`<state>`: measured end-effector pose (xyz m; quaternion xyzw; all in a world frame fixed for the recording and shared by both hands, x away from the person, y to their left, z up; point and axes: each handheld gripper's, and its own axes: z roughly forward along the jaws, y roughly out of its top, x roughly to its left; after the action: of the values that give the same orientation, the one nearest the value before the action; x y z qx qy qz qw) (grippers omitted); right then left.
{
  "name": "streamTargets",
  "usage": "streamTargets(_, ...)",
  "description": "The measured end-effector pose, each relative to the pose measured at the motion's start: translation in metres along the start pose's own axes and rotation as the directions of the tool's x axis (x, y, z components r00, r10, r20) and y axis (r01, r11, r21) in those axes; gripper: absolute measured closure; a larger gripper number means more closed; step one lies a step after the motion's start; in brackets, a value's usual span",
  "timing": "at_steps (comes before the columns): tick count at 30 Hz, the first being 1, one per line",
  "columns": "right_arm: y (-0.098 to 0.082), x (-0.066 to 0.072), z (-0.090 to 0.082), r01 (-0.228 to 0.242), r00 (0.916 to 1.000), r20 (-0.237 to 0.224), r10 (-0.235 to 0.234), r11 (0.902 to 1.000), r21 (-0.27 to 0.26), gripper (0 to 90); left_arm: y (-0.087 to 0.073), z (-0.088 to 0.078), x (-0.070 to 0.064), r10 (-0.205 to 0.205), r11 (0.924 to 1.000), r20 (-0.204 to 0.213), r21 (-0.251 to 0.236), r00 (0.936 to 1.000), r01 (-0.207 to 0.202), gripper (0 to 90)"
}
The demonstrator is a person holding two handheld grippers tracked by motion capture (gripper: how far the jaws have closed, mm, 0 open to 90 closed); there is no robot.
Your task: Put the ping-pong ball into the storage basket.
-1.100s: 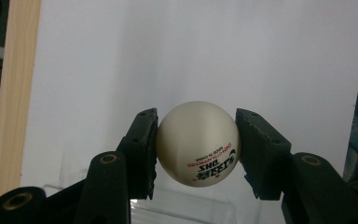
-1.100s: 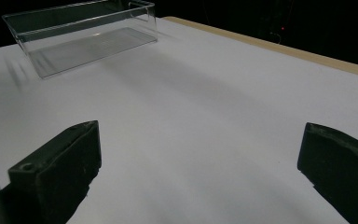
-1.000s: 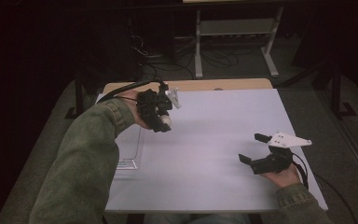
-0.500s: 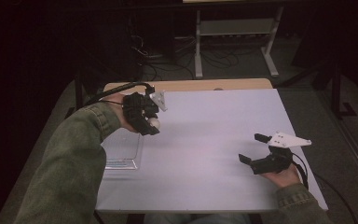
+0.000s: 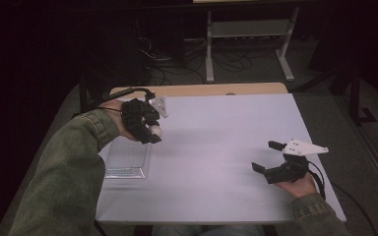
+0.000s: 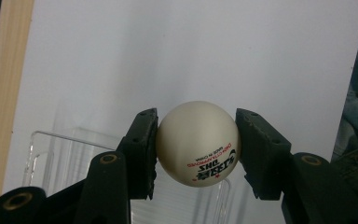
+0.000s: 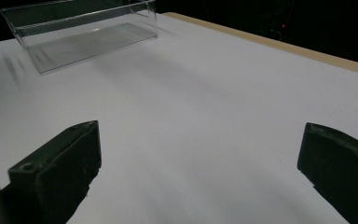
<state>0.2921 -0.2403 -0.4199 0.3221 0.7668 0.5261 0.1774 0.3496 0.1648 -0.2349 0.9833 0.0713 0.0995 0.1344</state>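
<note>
Clear tray (image 5: 127, 160) sits at left edge of surface (image 5: 216, 147). Left gripper (image 5: 152, 132) is above tray's far end, ball (image 6: 198, 143) between its jaws. Right gripper (image 5: 266, 156) is well apart, near surface's right front.

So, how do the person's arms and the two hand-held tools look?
Both arms wear olive-green fabric sleeves. The left black tongs and right black tongs each carry a pale grey three-cornered plate and trail a black cable. Their pads are blocky, with small screw holes.
</note>
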Motion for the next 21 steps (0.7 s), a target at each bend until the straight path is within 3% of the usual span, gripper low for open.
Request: streamTargets(21, 0.000, 0.000, 0.000, 0.002, 1.0000, 0.002, -0.002, 1.0000, 0.002, 0.0, -0.034, 0.002, 0.005, -0.090, 0.9958, 0.008, -0.015, 0.9959, 0.090, 50.5)
